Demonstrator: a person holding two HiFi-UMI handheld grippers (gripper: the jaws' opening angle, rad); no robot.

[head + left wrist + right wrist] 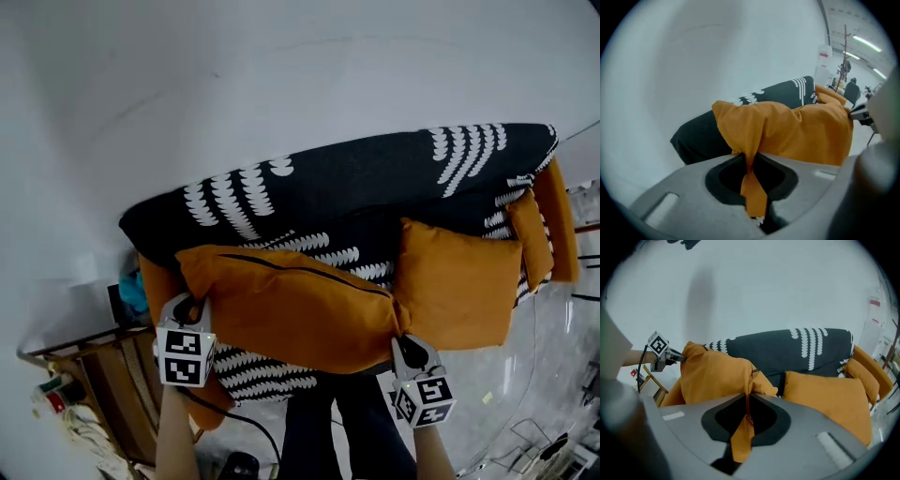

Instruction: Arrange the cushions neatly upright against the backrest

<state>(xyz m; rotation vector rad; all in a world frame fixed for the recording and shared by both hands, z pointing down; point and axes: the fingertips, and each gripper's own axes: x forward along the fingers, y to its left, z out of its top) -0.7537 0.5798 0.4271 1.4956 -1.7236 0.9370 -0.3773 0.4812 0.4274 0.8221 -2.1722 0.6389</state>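
**Orange cushion (291,305) gripped at both ends over patterned sofa**

A person holds the long cushion stretched sideways between two hand-held tools, across the left half of a dark sofa (375,178) with white patterned stripes. The left tool (190,307) is pinched tight on a fold of fabric at the cushion's left corner. The right tool (406,345) is clamped on the fabric at its right corner. A second orange cushion (459,286) stands upright against the backrest just beside the held one. A smaller third cushion (528,239) sits at the sofa's far right end, next to an orange armrest (562,216). A white wall (281,75) rises behind.
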